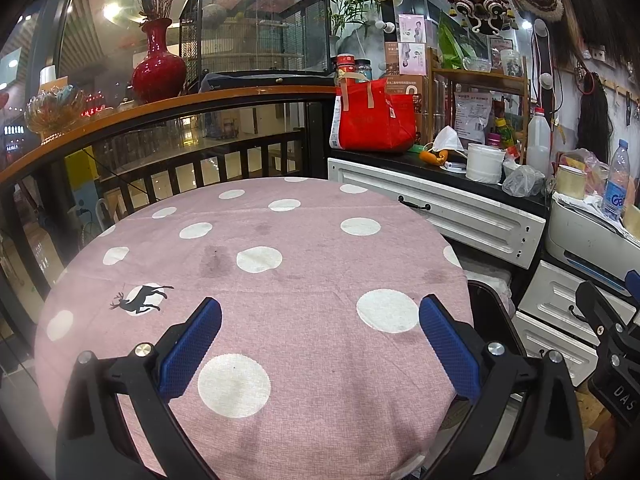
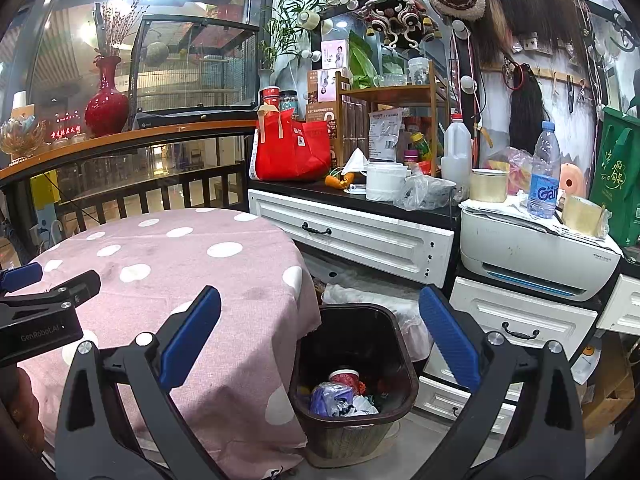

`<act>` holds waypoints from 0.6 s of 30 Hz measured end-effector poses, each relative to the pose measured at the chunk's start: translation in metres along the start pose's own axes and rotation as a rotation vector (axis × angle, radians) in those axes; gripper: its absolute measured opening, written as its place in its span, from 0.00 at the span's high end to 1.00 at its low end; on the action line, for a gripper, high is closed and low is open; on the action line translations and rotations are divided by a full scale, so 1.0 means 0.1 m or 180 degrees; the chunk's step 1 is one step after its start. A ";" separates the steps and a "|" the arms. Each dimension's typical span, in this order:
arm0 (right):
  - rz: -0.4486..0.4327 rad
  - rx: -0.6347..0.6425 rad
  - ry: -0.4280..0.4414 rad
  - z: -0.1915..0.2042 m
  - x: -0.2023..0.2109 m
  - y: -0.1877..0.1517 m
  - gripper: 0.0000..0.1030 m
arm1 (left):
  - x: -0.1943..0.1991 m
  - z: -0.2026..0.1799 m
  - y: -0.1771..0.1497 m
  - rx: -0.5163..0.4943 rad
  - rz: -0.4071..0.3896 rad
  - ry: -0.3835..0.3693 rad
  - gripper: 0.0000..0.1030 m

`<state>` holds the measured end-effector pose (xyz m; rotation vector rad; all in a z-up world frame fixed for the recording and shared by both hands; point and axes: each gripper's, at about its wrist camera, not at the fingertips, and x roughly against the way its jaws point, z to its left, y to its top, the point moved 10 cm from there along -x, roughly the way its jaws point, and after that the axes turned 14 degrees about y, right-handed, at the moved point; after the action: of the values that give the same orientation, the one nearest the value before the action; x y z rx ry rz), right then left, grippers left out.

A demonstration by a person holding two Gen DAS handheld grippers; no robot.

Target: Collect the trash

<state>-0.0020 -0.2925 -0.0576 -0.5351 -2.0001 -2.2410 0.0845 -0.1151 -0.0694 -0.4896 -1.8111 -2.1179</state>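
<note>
My left gripper (image 1: 320, 310) is open and empty above the round table (image 1: 304, 240), which has a pink cloth with white dots. My right gripper (image 2: 320, 300) is open and empty above a dark trash bin (image 2: 394, 334) on the floor beside the table (image 2: 168, 248). The bin holds trash: a red cup (image 2: 346, 379), a purple wrapper (image 2: 328, 398) and white scraps. The left gripper also shows at the left edge of the right wrist view (image 2: 36, 292). The right gripper shows at the right edge of the left wrist view (image 1: 612, 328).
A black counter over white drawers (image 2: 360, 236) holds a red bag (image 2: 288, 148), a white cup (image 2: 384, 180), a crumpled plastic bag (image 2: 424, 192) and a jug (image 2: 456, 148). A printer (image 2: 536, 256) carries a water bottle (image 2: 544, 172). A railing with a red vase (image 1: 158, 64) stands behind the table.
</note>
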 end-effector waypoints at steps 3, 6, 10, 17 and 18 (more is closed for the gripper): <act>-0.0001 -0.0002 -0.0002 0.00 0.00 0.00 0.05 | 0.00 0.00 0.00 -0.0002 0.0001 -0.0002 0.05; -0.0004 -0.0001 -0.0002 0.00 0.00 0.00 0.05 | 0.00 0.00 0.00 0.0001 -0.0001 -0.0001 0.05; 0.0006 -0.0004 0.0008 0.02 -0.01 -0.02 0.05 | 0.00 -0.02 0.00 -0.0006 0.0005 -0.0008 0.05; 0.0013 -0.0009 0.0016 0.03 -0.03 -0.06 0.05 | 0.01 -0.04 0.00 0.0001 -0.0001 -0.0019 0.05; 0.0014 -0.0011 0.0016 0.03 -0.03 -0.06 0.05 | 0.01 -0.04 0.00 -0.0001 -0.0001 -0.0020 0.05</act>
<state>-0.0005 -0.2895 -0.0639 -0.5332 -1.9911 -2.2417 0.0834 -0.1187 -0.0698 -0.4968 -1.8144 -2.1192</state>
